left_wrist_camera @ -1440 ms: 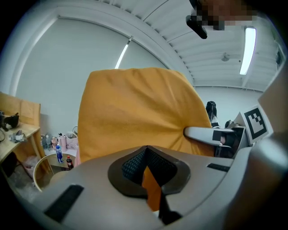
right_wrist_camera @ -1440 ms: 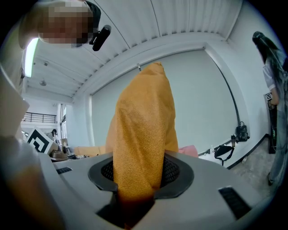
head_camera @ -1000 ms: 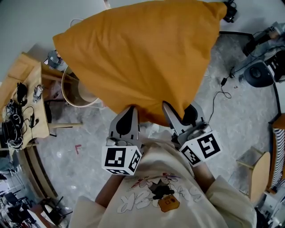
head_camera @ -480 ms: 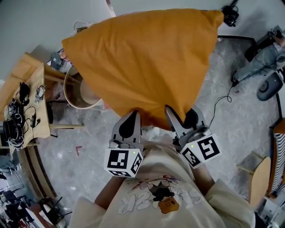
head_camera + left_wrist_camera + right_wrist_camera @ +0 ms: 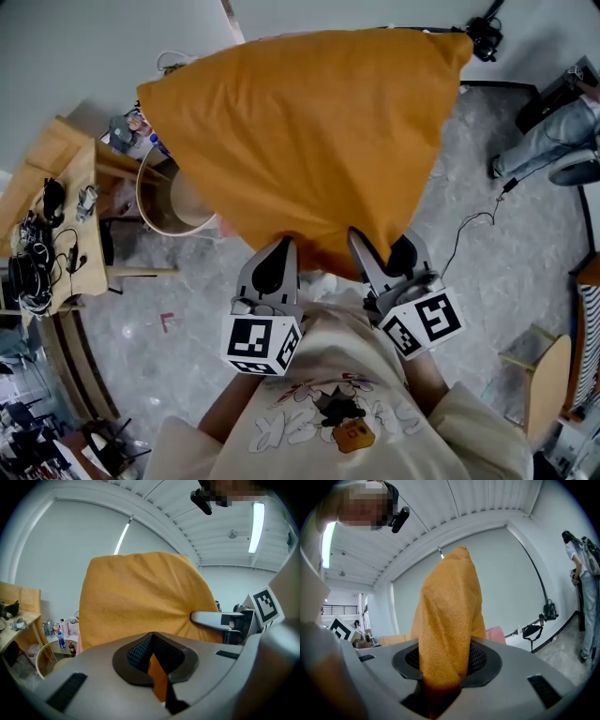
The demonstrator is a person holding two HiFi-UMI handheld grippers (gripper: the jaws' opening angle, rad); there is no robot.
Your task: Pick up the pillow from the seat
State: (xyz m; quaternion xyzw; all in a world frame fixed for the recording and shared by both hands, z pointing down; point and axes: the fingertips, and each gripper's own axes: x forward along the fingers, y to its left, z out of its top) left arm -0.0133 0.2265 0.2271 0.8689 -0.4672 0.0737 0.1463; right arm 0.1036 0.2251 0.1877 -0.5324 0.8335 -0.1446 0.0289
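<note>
A large orange pillow (image 5: 309, 141) hangs in the air in front of the person, lifted off the floor and furniture. My left gripper (image 5: 272, 270) is shut on a fold of its lower edge. My right gripper (image 5: 380, 258) is shut on the same edge, a little to the right. In the left gripper view a thin pinch of orange cloth sits between the pads (image 5: 140, 651), and the pillow (image 5: 140, 597) fills the middle. The right gripper view shows a thick fold of the pillow (image 5: 447, 616) rising from between its jaws.
A wooden table (image 5: 66, 169) with cables and small gear stands at the left. A round wood-rimmed seat (image 5: 155, 211) sits below the pillow's left corner. A person (image 5: 553, 145) stands at the right. A wooden chair (image 5: 548, 375) is at the lower right, and a cable (image 5: 469, 225) trails on the floor.
Both grippers keep their hold on the pillow, which has sunk slightly in the view. The person at the right has come further into the frame.
</note>
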